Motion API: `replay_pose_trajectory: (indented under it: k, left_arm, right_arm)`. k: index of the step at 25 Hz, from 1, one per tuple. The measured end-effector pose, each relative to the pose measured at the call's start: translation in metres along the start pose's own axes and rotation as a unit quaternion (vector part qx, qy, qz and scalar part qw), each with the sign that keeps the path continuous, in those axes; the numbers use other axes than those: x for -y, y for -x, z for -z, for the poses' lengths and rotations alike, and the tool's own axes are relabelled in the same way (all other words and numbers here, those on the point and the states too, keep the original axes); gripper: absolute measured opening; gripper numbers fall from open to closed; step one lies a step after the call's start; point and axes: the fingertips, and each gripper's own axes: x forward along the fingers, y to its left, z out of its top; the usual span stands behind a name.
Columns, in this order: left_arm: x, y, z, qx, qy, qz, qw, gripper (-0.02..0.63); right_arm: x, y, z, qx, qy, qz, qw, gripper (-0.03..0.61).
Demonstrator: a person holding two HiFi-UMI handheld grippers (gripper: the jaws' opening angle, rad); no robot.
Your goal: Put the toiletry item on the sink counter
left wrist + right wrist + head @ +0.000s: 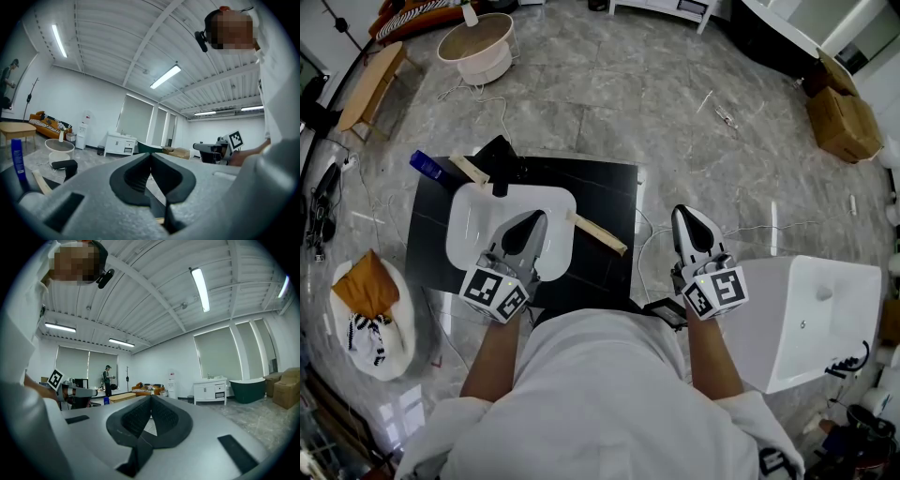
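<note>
Bright ceiling striplights, sharp, fisheye-warped edges

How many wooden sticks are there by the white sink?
2. One wooden stick lies at the white sink's far left corner, by the blue bottle; the other stick lies on the black counter beside its right rim. The left gripper may hide more.

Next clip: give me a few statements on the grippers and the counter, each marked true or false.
1. The left gripper is over the white basin. True.
2. The right gripper is shut on the blue bottle. False: its jaws are together and empty; the bottle stands at the counter's far left corner.
3. The left gripper is shut and empty. True.
4. The right gripper is over the black counter. False: it is over the floor, right of the counter.
</note>
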Motion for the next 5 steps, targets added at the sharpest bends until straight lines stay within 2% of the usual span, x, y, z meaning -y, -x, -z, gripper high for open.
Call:
replay_pose_trajectory:
  k: [5]
  left_arm:
    - [0.0028,-0.0092,0.0048,-0.004,0.009,0.003,1.0,0.015]
  right_arm:
    - [0.0068,-0.0031,0.0038,-0.001,-0.002,-0.004,1.0,0.014]
